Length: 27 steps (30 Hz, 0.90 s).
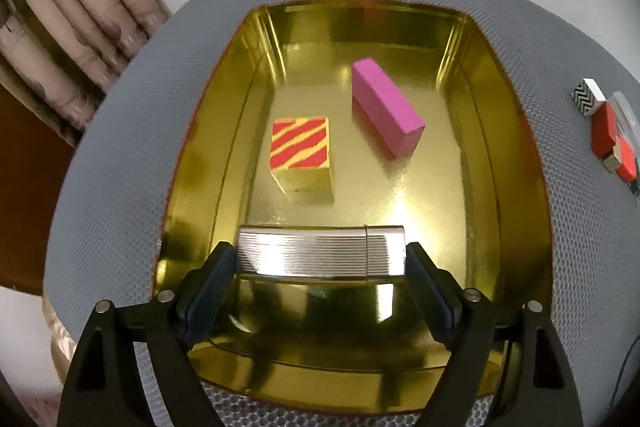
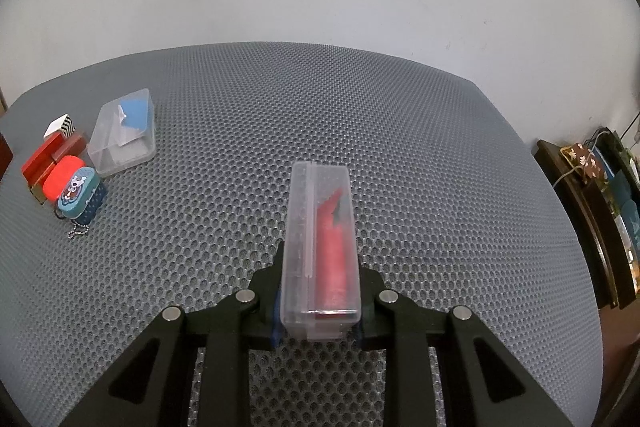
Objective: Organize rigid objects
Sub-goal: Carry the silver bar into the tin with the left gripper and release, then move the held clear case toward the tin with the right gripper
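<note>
The left gripper [image 1: 322, 259] jaws, wide, clamp the silver lighter [image 1: 320, 253] above the golden tin [image 1: 208, 163]; it may slip, being smooth. The right gripper [image 2: 319, 311] jaws, narrow, pinch a clear case [image 2: 319, 251]

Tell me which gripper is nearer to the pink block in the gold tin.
Left. The left gripper hangs over the gold tin, holding a ribbed silver case just short of the pink block. The right gripper holds a clear plastic box over the mat, the tin out of its view.
</note>
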### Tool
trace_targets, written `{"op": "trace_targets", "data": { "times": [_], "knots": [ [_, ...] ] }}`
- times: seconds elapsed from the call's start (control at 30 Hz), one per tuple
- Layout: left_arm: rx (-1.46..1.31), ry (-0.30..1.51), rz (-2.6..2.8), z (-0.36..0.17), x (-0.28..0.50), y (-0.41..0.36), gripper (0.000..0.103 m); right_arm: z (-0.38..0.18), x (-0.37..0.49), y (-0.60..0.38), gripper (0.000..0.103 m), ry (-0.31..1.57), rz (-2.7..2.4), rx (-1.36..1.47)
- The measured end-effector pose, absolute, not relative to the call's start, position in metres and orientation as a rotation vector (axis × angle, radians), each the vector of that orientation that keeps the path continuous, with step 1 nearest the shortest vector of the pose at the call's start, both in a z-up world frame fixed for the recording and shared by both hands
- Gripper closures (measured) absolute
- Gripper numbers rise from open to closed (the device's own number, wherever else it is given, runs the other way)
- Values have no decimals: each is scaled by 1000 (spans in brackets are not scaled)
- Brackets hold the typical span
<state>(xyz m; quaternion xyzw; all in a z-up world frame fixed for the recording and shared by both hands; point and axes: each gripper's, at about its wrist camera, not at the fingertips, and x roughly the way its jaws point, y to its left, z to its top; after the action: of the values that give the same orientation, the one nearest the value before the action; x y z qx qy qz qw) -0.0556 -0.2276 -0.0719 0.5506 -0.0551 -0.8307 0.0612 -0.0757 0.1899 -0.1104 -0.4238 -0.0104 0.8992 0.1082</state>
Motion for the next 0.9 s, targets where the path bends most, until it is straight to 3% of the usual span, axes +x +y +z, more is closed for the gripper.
{"op": "trace_targets", "data": {
  "times": [0.5,0.9],
  "knots": [
    [1405,-194,-2644,-24,-37,-225,13,-109,-73,196,78,-51,2642,-1247],
    [1378,-128,-2644,-23,-28,-238,12,-110,-82,206,79,-90,2596,-1240]
  ]
}}
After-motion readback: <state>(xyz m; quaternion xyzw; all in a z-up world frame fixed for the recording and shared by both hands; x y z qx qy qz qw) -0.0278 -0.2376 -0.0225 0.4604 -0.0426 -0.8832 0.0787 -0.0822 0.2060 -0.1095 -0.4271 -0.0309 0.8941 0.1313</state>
